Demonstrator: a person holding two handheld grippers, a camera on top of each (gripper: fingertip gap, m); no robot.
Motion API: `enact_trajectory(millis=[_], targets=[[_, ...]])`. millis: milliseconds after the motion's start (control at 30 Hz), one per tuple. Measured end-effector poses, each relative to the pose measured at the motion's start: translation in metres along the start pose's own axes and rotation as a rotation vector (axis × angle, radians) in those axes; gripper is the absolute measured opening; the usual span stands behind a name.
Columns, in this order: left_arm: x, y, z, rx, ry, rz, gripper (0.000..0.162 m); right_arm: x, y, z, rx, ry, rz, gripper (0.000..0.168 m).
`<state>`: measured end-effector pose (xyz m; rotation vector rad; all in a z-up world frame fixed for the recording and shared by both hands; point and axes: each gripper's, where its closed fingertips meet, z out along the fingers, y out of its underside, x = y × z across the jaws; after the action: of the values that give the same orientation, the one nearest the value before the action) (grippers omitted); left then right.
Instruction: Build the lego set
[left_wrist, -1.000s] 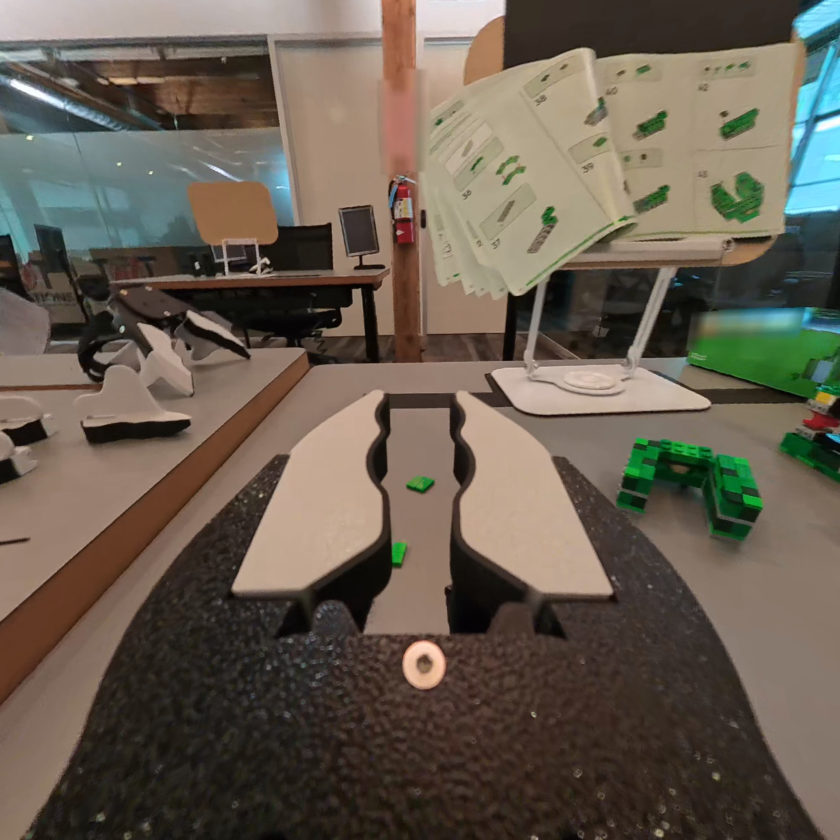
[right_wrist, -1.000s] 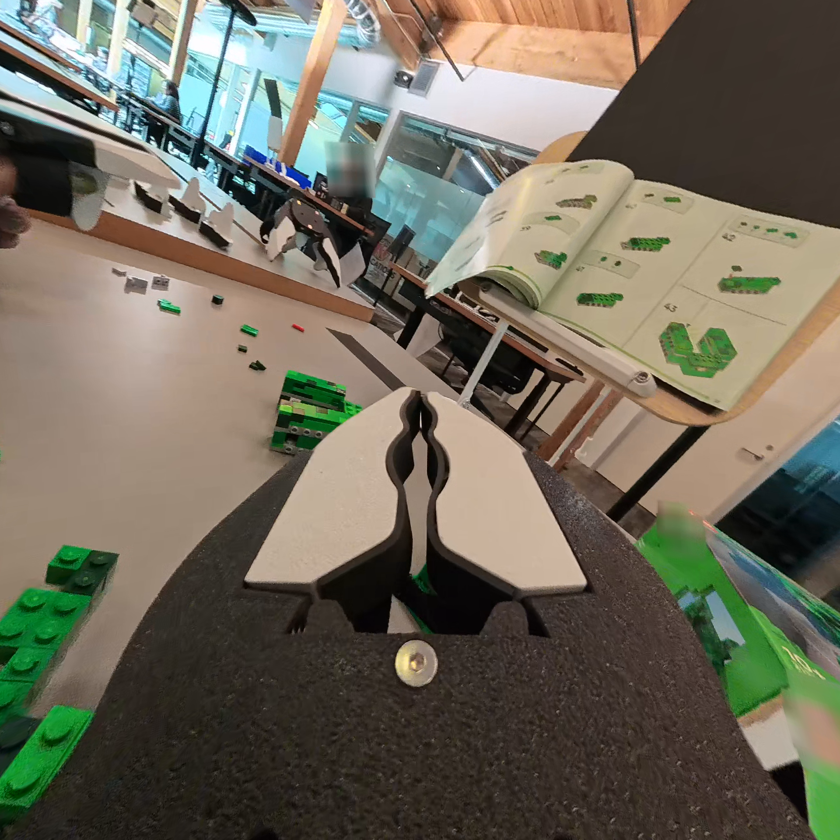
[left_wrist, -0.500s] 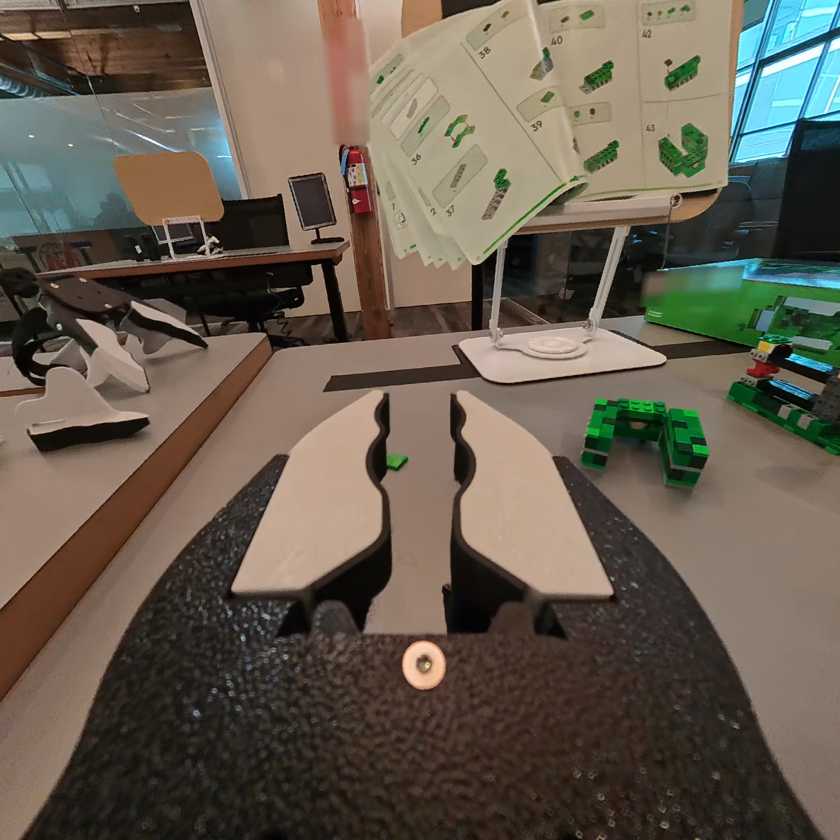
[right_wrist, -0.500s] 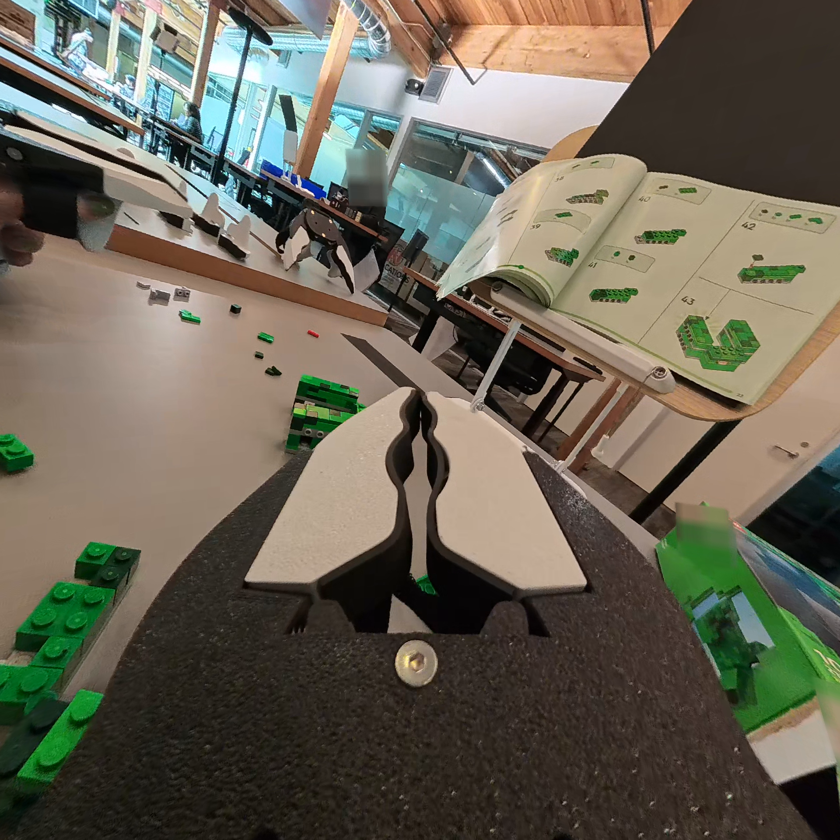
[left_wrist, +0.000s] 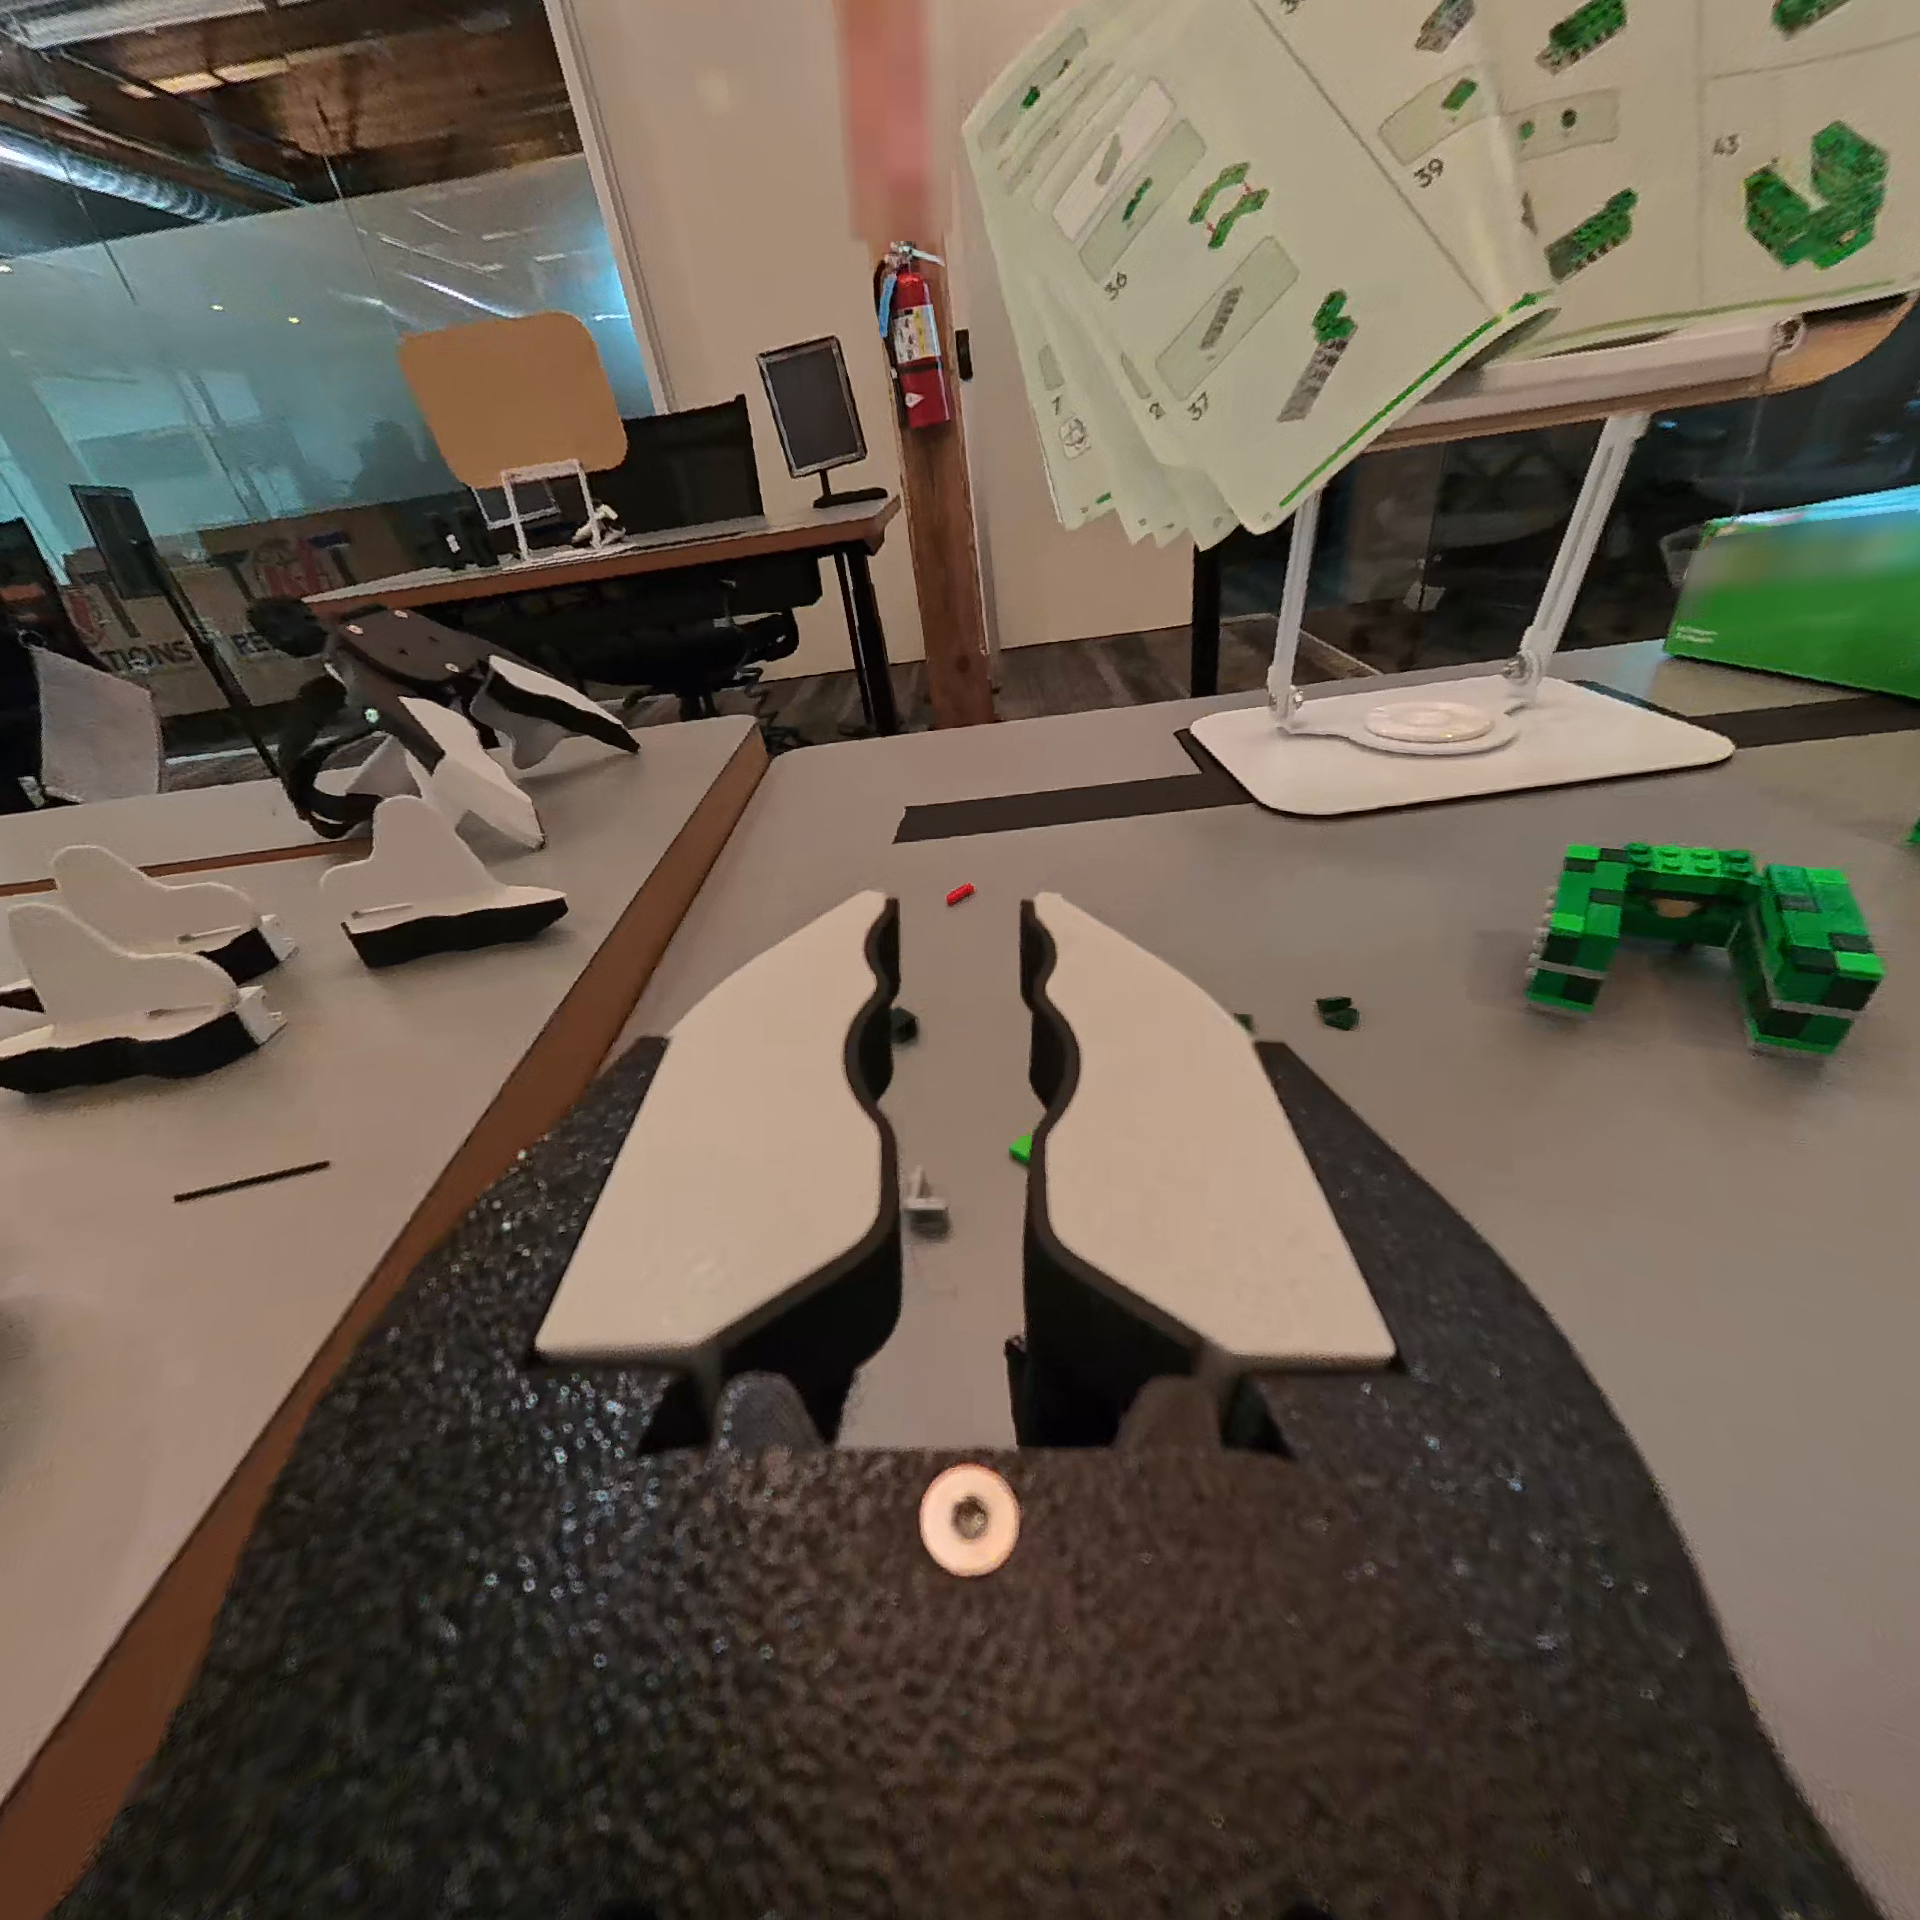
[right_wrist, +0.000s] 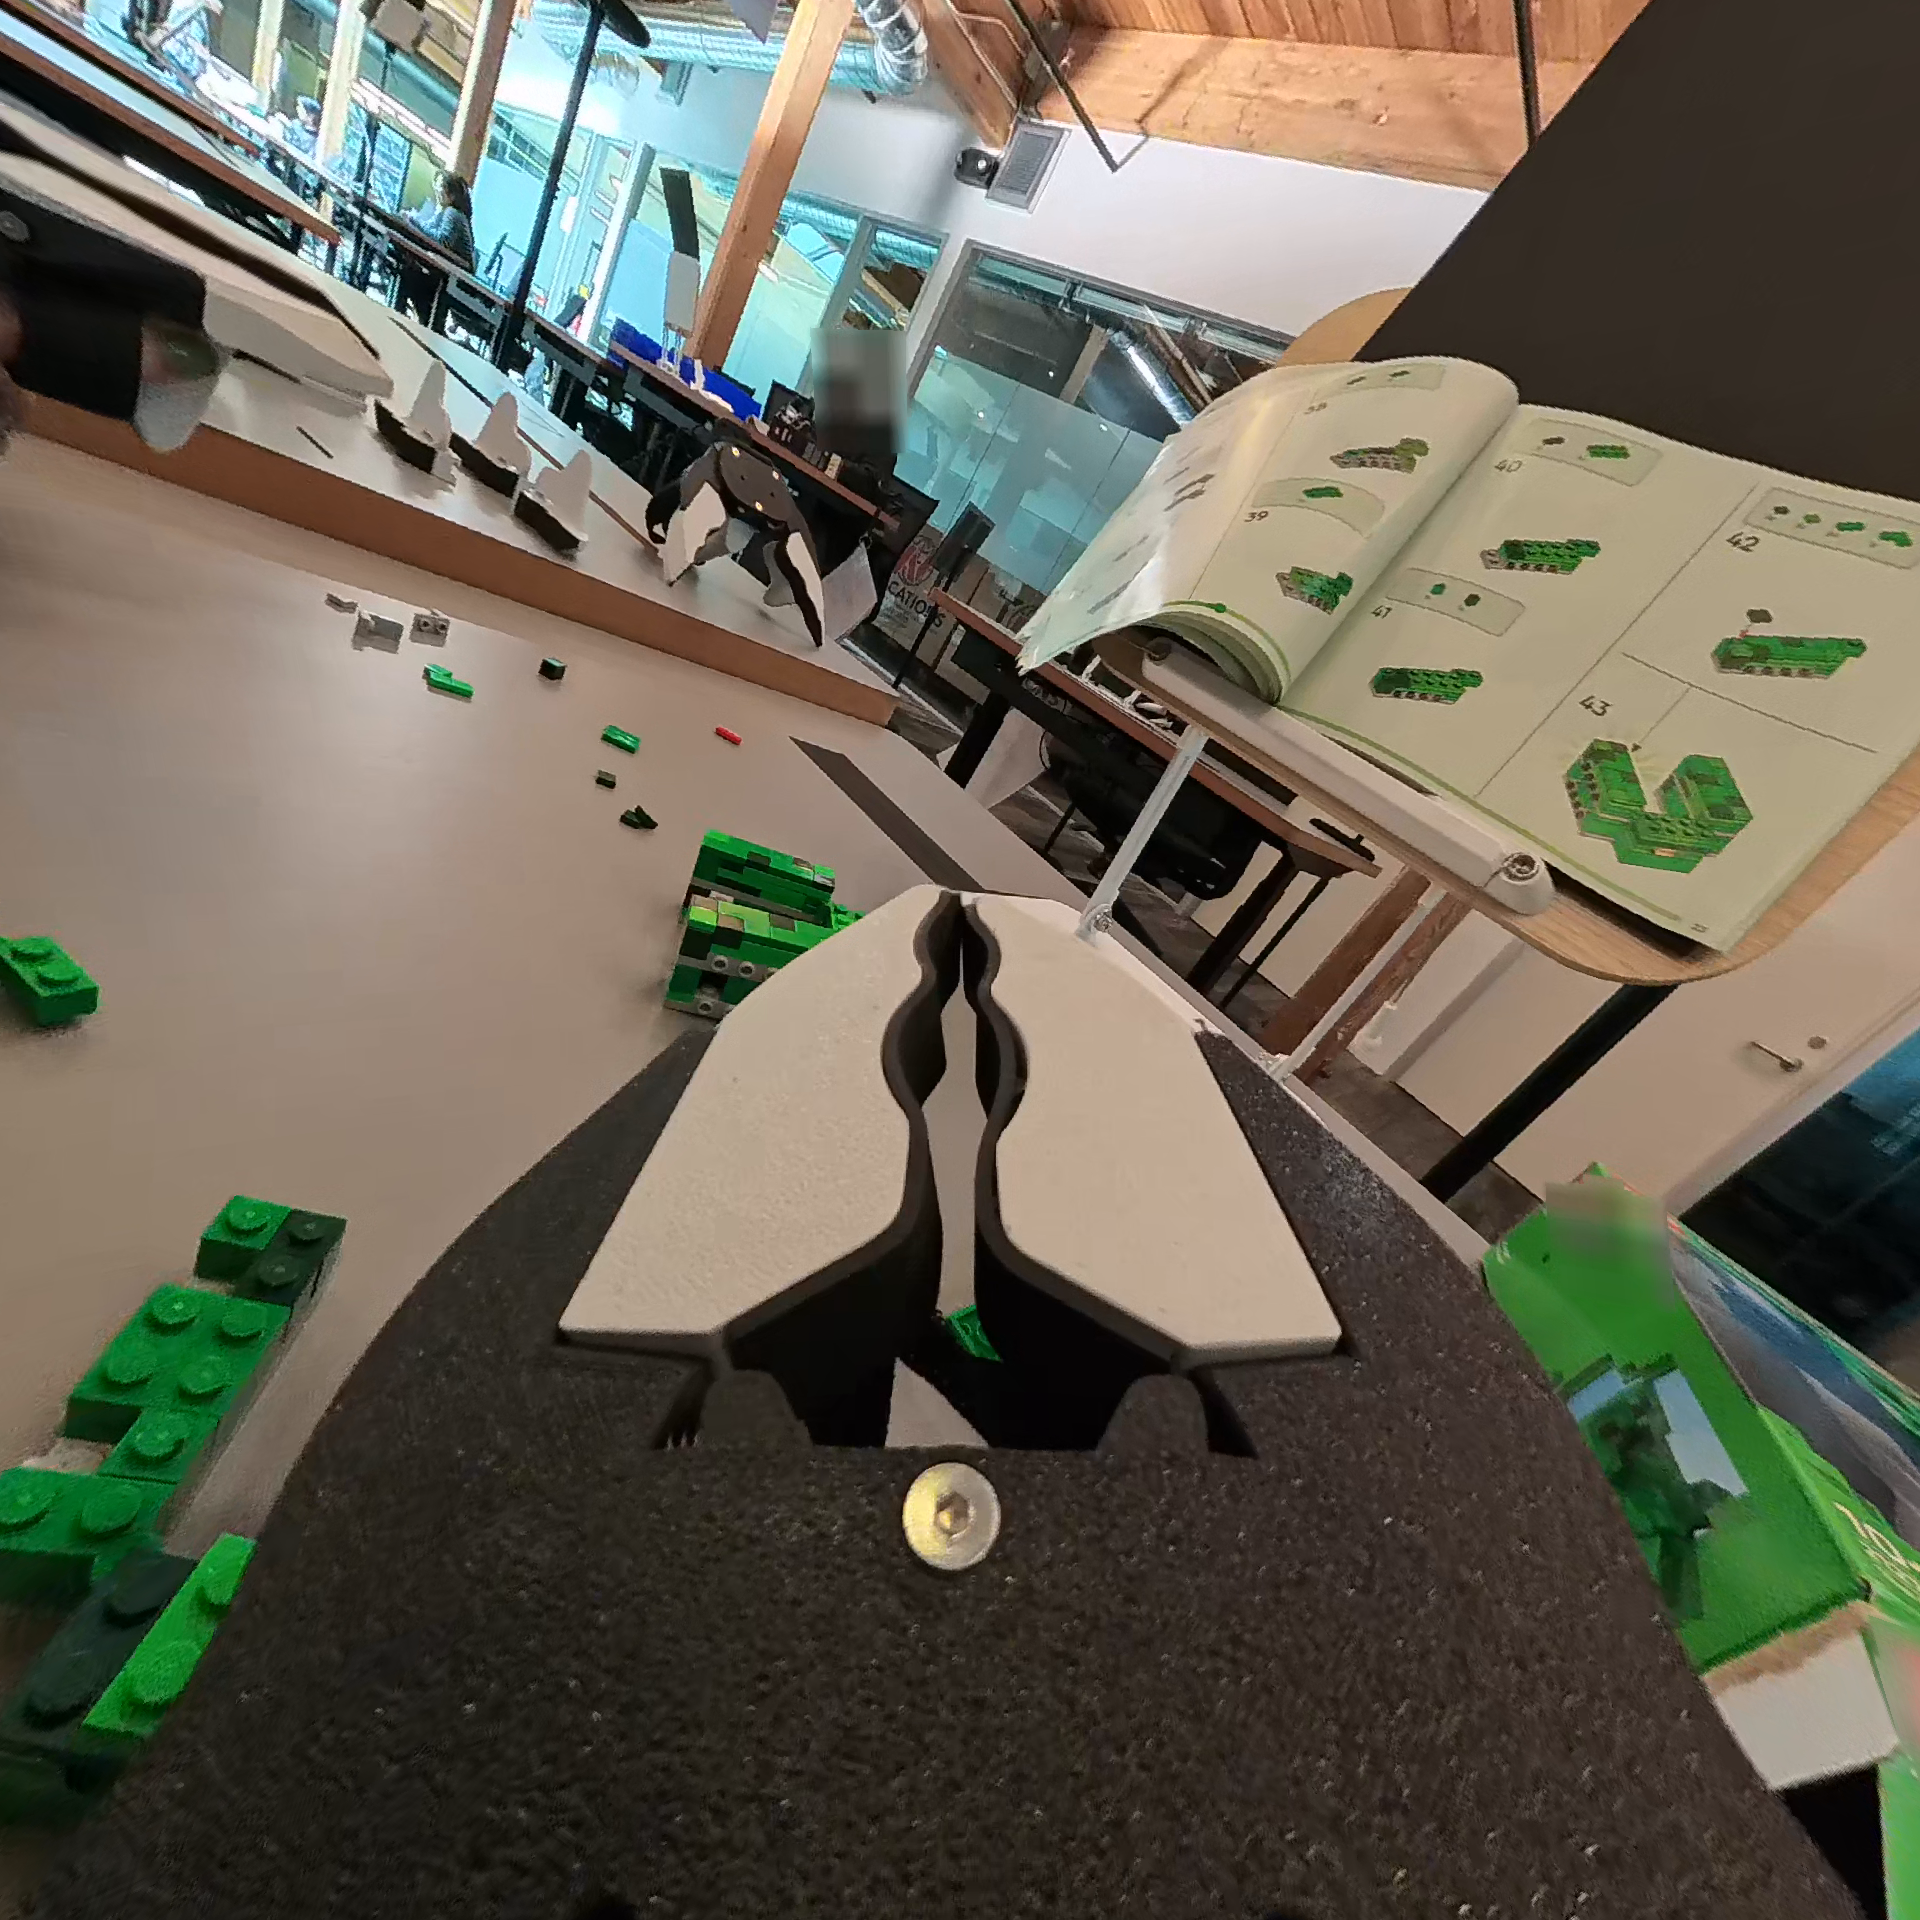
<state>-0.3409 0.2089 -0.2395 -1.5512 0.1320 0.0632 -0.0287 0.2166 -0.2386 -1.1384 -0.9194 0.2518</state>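
My left gripper (left_wrist: 958, 914) is open and empty, low over the grey table (left_wrist: 1455, 1299). Between its fingers lie a small grey piece (left_wrist: 925, 1210), a bright green piece (left_wrist: 1021, 1146) and a dark green piece (left_wrist: 904, 1027). A tiny red piece (left_wrist: 960, 894) lies just past the tips. A green U-shaped build (left_wrist: 1704, 935) stands to the right; it also shows in the right wrist view (right_wrist: 758, 904). My right gripper (right_wrist: 961, 909) is shut, with its tips together. A bit of green (right_wrist: 971, 1330) shows through the gap near the finger bases; I cannot tell if it is held.
An open instruction booklet (right_wrist: 1507, 644) rests on a white stand (left_wrist: 1455, 738). A green box (right_wrist: 1662, 1455) lies at the right. Green plates (right_wrist: 156, 1403) and loose pieces (right_wrist: 447, 681) lie on the table. Spare gripper fingers (left_wrist: 436, 894) stand on a raised board (left_wrist: 343, 1195) at the left. The tips of one gripper are about 30 cm away from the tips of the other.
My left gripper has moved over the table, still open; other loose pieces now lie between its fingers. My right gripper has stayed shut and shifted only slightly.
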Motion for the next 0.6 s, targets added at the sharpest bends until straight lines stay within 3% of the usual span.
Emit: enact_trajectory(millis=[400, 600], targets=[[-0.044, 0.013, -0.012, -0.079, -0.108, -0.103, 0.020, 0.002, 0.001, 0.000, -0.002, -0.001, 0.023, 0.000], [-0.017, 0.044, 0.000, -0.287, 0.081, -0.187, 0.015, 0.000, 0.002, 0.001, -0.005, -0.009, 0.021, 0.000]])
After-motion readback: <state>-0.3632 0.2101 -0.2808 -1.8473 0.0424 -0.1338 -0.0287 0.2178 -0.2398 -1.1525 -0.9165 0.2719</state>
